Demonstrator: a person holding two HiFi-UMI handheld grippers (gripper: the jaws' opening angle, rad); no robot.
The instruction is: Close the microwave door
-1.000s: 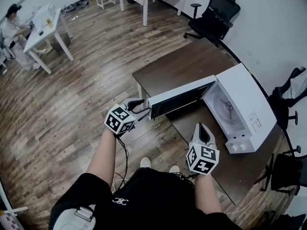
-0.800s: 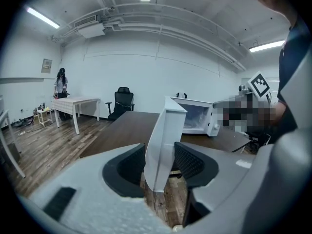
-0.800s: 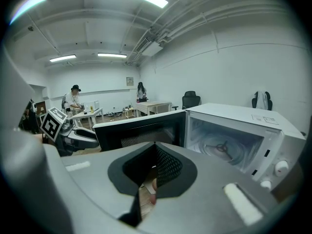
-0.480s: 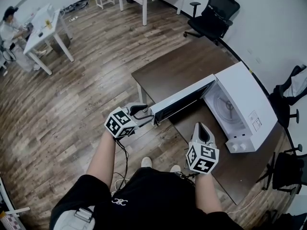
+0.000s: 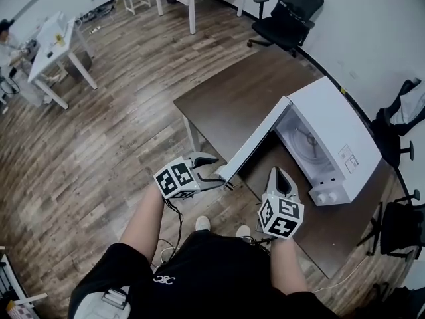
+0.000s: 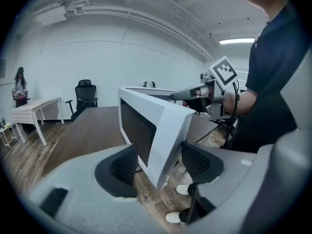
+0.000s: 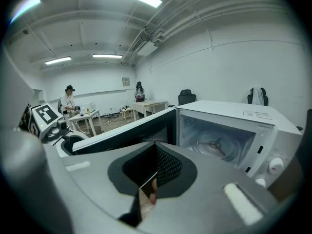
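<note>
The white microwave [image 5: 332, 131] stands on a dark brown table [image 5: 219, 105], its cavity and turntable [image 7: 217, 145] in plain sight. Its door [image 5: 255, 141] stands partly open, slanting out over the table's front edge. My left gripper [image 5: 216, 173] straddles the door's free edge [image 6: 163, 130]; its jaws have just been opening, and the edge sits between the pads [image 6: 124, 165] without a visible squeeze. My right gripper [image 5: 279, 175] hovers over the table in front of the cavity, jaws together with nothing in them. From the right gripper [image 7: 155, 167] view, the door [image 7: 126, 130] crosses just ahead.
A black office chair [image 5: 285, 12] stands beyond the table's far corner, another chair [image 5: 398, 231] at the right. White desks [image 5: 56, 38] and a seated person [image 5: 6, 28] are far off at the left. Wooden floor [image 5: 99, 145] lies left of the table.
The door has swung round toward the microwave body, from lying across the front to slanting toward it. My left gripper followed its free edge to the right and nearer my body. The right gripper barely shifted.
</note>
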